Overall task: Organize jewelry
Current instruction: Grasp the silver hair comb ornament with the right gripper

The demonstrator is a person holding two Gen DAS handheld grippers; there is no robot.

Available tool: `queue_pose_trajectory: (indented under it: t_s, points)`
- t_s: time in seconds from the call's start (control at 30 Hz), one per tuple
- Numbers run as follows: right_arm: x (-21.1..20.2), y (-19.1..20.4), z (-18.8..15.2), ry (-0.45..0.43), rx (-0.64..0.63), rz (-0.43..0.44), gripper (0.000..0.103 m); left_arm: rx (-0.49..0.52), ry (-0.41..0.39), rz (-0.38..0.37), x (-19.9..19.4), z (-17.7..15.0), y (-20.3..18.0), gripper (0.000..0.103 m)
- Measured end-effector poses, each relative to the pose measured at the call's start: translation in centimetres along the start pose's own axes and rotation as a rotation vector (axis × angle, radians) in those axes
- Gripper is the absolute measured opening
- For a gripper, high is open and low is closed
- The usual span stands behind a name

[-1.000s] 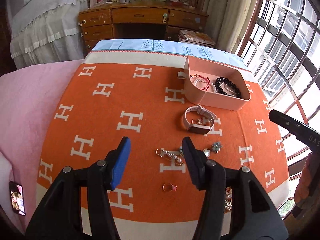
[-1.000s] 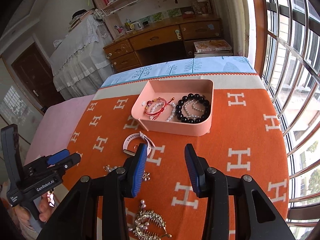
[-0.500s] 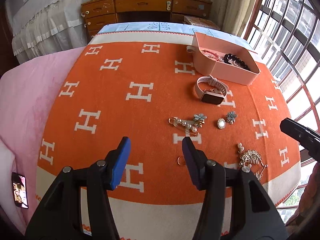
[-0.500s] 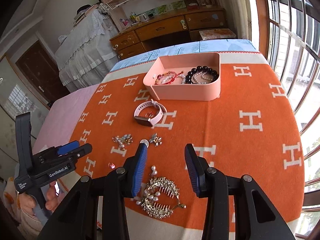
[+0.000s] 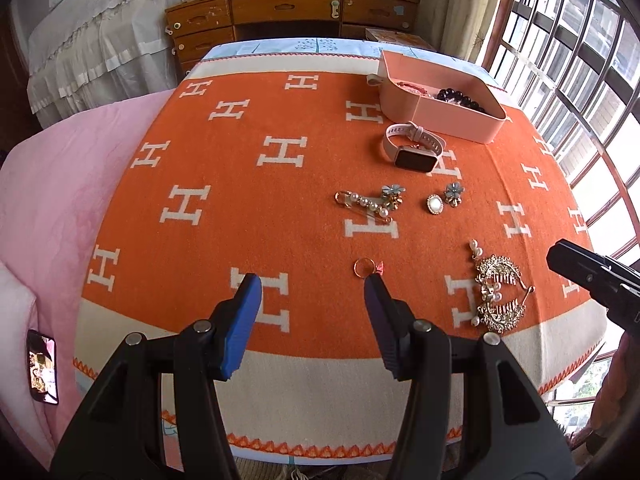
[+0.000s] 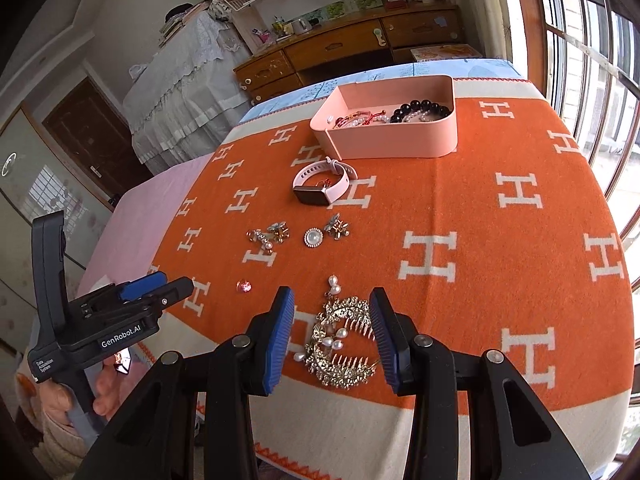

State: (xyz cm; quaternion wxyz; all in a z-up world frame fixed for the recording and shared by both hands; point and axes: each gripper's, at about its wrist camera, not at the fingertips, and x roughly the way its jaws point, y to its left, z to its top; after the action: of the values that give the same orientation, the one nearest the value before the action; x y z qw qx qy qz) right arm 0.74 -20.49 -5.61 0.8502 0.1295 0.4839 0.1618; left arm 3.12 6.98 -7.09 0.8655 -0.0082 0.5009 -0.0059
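Right wrist view: the right gripper point(image 6: 332, 334) hangs with its jaws apart on either side of the gold pearl hair comb point(image 6: 340, 346) lying on the orange blanket point(image 6: 480, 208) — pads clear of it. In the left wrist view, the left gripper point(image 5: 312, 316) is likewise parted and empty, the small ring point(image 5: 366, 268) just beyond its right finger. Farther off lie the brooches point(image 5: 372, 202), the pink watch point(image 5: 412, 148) and the pink tray point(image 5: 460, 120) holding bracelets.

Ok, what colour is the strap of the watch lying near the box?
Pale pink, like the box. The watch shows best in the right wrist view.
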Motion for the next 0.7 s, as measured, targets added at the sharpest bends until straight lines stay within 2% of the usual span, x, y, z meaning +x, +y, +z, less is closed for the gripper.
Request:
queue_pose_trajectory:
  t_s: [0.27, 0.5, 0.7]
  points:
    - [0.3, 0.1, -0.9, 0.03, -0.02, 0.0, 0.04, 0.01, 0.001, -0.034, 0.3, -0.4, -1.1, 0.05]
    - [3.2, 1.0, -1.7, 0.123, -0.08, -0.019, 0.04, 0.017, 0.02, -0.057, 1.4, -0.5, -1.2, 0.05]
    - [5.2, 2.0, -1.8, 0.151, -0.125, -0.014, 0.036, -0.005, 0.033, -0.072, 2.3, -0.3, -0.3, 0.05]
